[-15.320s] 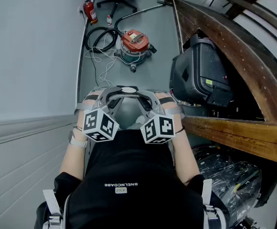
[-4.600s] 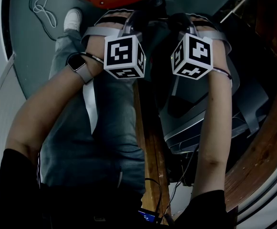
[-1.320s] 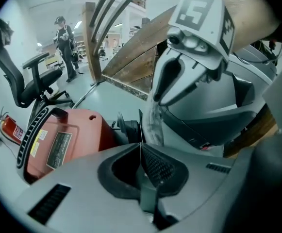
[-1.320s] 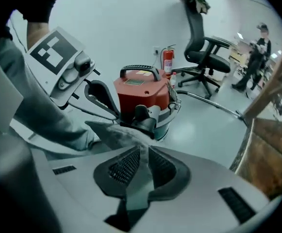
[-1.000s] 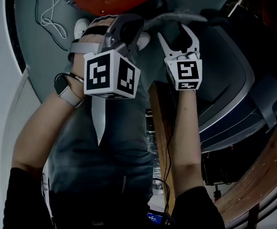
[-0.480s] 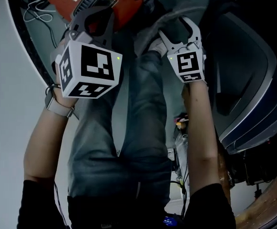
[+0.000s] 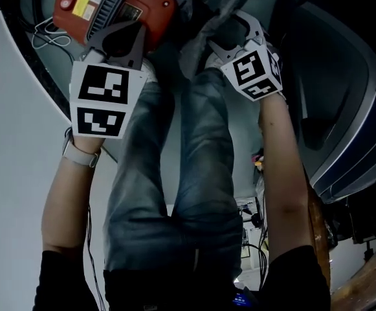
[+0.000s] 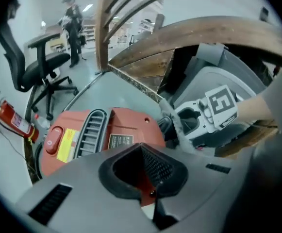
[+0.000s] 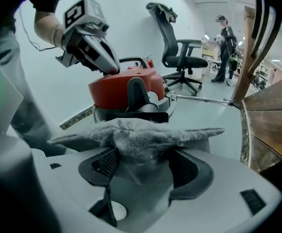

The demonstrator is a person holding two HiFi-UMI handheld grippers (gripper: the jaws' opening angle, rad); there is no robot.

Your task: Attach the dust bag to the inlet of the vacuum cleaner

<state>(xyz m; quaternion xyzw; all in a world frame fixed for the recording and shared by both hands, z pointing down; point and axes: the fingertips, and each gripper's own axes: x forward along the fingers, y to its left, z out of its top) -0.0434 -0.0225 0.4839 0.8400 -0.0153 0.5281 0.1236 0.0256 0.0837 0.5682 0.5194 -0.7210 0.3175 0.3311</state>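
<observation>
Grey fibrous dust bag (image 9: 141,135) bunched between jaws of right gripper (image 7: 232,34); jaws just opened to full width, so bag draped loose rather than pinched. Held just short of red-lidded canister vacuum cleaner (image 7: 113,5) on floor, not yet on inlet. Left gripper (image 8: 141,150) poised over lid, tips together, empty, probably to steady the body.

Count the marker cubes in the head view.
2. One marker cube sits at the left, beside the red vacuum cleaner; the other is at the right, below the grey dust bag. None seems hidden.
</observation>
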